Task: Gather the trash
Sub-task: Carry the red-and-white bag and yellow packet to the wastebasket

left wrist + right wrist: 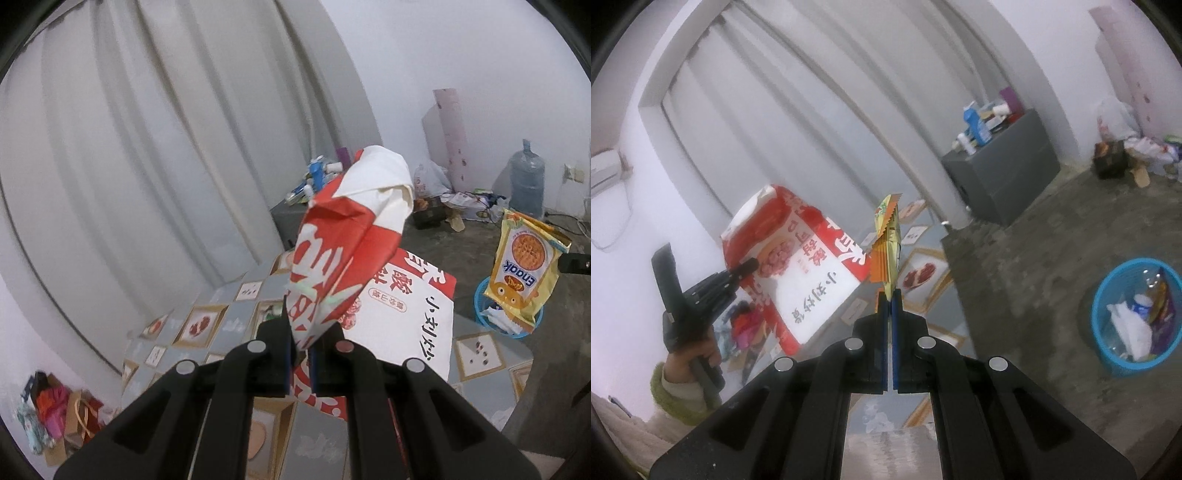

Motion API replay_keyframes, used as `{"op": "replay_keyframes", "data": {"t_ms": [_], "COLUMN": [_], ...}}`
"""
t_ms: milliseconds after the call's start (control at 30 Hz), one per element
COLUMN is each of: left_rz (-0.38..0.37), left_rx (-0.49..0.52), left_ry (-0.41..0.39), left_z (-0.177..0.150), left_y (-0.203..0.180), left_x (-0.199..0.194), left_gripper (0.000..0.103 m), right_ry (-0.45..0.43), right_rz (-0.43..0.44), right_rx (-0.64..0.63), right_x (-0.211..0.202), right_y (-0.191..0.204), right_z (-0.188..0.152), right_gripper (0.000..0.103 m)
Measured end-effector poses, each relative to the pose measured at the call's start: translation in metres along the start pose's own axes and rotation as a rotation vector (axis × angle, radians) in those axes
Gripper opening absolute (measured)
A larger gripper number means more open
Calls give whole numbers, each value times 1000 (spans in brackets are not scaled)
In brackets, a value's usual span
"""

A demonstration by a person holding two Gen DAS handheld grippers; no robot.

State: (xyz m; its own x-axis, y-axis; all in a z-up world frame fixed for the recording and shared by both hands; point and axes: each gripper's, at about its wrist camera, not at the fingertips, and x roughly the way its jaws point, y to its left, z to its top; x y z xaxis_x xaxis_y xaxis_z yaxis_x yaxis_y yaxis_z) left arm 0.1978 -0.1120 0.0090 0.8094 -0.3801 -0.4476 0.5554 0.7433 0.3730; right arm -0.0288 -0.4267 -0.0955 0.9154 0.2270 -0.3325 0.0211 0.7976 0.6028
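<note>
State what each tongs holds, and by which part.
Left tongs: red-and-white paper bag, pinched at an edge. Right tongs: yellow snack packet, gripped by one end.

A lived-in room of a home, plainly furnished. White pleated curtains (798, 122) cover the far wall; a wall-mounted air conditioner (605, 168) sits high at the left of the right wrist view. A grey cabinet (1004, 173) carries bottles and toiletries (977, 127). The bare concrete floor (1034, 266) holds a large water jug (526, 179), a blue waste basket (1108, 354), and scattered bags and boxes (458, 201) along the wall. A worktop (229, 325) is spread with a patterned cloth; clothes and paper bags (55, 413) are heaped in a corner.
</note>
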Motion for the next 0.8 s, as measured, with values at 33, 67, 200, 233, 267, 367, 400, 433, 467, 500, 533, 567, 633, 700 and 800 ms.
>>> {"op": "replay_keyframes", "data": {"t_ms": [33, 67, 200, 233, 267, 367, 400, 433, 467, 500, 533, 567, 633, 700, 800], "left_rz": [-5, -11, -37, -48, -63, -106, -119, -140, -164, -187, -206, -228, -279, -331, -398], "left_rx": [12, 24, 61, 71, 80, 106, 111, 119, 129, 139, 147, 157, 189, 228, 287], "left_ry": [-6, -13, -31, -35, -39, -50, -52, -54, -53, -54, -52, -46, -29, -2, 50], "left_z": [4, 8, 21, 24, 28, 38, 40, 44, 48, 52, 55, 58, 65, 71, 77], "left_y": [-5, -10, -27, -33, -39, -56, -60, -67, -74, -82, -89, -97, -119, -146, -190], "left_x": [1, 3, 9, 12, 14, 21, 24, 28, 34, 39, 43, 48, 64, 84, 115], "left_gripper": [6, 6, 6, 6, 6, 6, 6, 6, 6, 6, 6, 6, 7, 7, 7], "right_ry": [-9, -19, -49, -58, -66, -96, -108, -126, -142, -164, -177, -188, -207, -213, -202], "right_rz": [-6, -13, -35, -43, -51, -95, -114, -140, -162, -194, -216, -239, -293, -342, -397], "right_rx": [5, 11, 32, 40, 45, 64, 74, 88, 99, 115, 126, 137, 162, 190, 242], "right_x": [-4, -7, -20, -24, -28, -41, -45, -52, -59, -67, -72, -77, -85, -88, -89], "right_y": [-4, -8, -20, -25, -28, -41, -45, -51, -57, -64, -69, -73, -86, -98, -123], "right_z": [1, 1, 1, 1, 2, 3, 4, 5, 5, 5, 4, 3, 0, -4, -12], "right_gripper": [0, 0, 0, 0, 0, 0, 0, 0, 0, 0, 0, 0, 0, 0, 0]}}
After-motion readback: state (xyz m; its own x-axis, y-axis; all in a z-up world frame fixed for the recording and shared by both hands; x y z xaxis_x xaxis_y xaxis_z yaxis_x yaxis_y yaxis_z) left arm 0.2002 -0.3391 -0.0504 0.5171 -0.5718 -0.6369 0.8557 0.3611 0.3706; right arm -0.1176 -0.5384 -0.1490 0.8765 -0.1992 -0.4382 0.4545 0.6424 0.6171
